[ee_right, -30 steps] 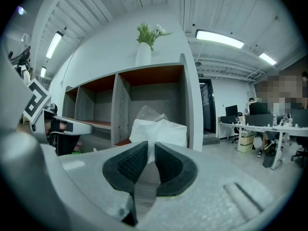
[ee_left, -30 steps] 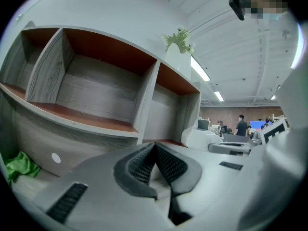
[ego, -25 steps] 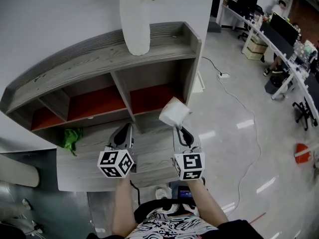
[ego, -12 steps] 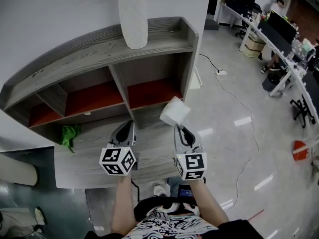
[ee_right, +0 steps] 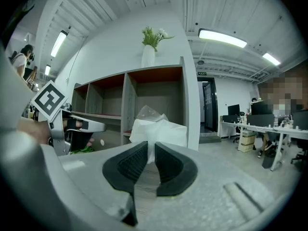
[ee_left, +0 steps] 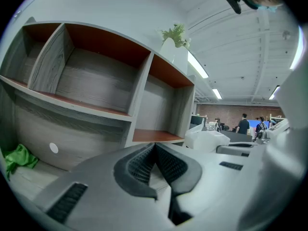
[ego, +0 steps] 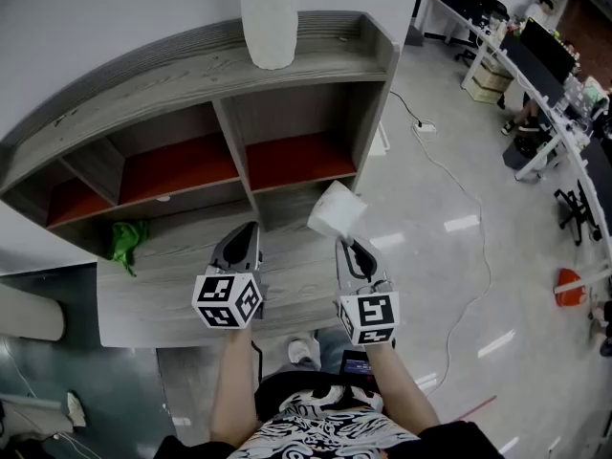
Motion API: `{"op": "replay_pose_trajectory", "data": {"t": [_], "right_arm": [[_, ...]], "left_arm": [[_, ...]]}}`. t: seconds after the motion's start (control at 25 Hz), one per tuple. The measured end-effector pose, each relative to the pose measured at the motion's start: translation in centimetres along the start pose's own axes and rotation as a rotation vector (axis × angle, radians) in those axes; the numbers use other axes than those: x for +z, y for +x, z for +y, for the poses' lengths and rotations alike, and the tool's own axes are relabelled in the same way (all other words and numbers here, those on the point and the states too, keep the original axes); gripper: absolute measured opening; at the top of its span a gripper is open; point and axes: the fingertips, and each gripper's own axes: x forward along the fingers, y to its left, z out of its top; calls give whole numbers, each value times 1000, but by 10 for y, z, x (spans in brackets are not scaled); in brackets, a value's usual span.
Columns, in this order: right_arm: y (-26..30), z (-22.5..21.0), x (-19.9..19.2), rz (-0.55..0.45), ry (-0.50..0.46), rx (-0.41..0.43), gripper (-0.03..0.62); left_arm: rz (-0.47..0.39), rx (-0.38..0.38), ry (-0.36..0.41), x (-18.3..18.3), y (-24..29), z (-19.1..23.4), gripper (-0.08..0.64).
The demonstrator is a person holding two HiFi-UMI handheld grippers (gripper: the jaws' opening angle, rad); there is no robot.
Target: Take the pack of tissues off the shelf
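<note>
The white pack of tissues (ego: 337, 212) hangs in front of the shelf's (ego: 191, 75) right lower compartment, outside it. My right gripper (ego: 346, 243) is shut on the pack's near edge. In the right gripper view the pack (ee_right: 156, 130) stands up between the dark pads (ee_right: 166, 161), its clear wrapper sticking out on top. My left gripper (ego: 244, 233) hovers over the lower ledge (ego: 172, 290), level with the right one, jaws shut with nothing between them. The left gripper view shows the left gripper (ee_left: 154, 146) shut, with the pack (ee_left: 207, 139) off to the right.
A white vase (ego: 271, 17) with a plant stands on the shelf top. A green crumpled thing (ego: 127, 240) lies at the ledge's left end. The red-backed compartments (ego: 177, 168) look bare. Glossy floor and a cable (ego: 469, 208) lie right, office desks (ego: 545, 75) beyond.
Both grippers have drawn a little back and down from the shelf, the right one still holding the pack. The jaws look the same.
</note>
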Motion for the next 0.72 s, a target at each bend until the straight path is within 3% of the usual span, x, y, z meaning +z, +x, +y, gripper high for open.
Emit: {"op": "replay_pose_trajectory", "data": {"t": [0.72], "right_arm": [[-8,24,-48,87,-26,79,51]], "left_arm": [[81,-13,-3,-49,-1,7,7]]}}
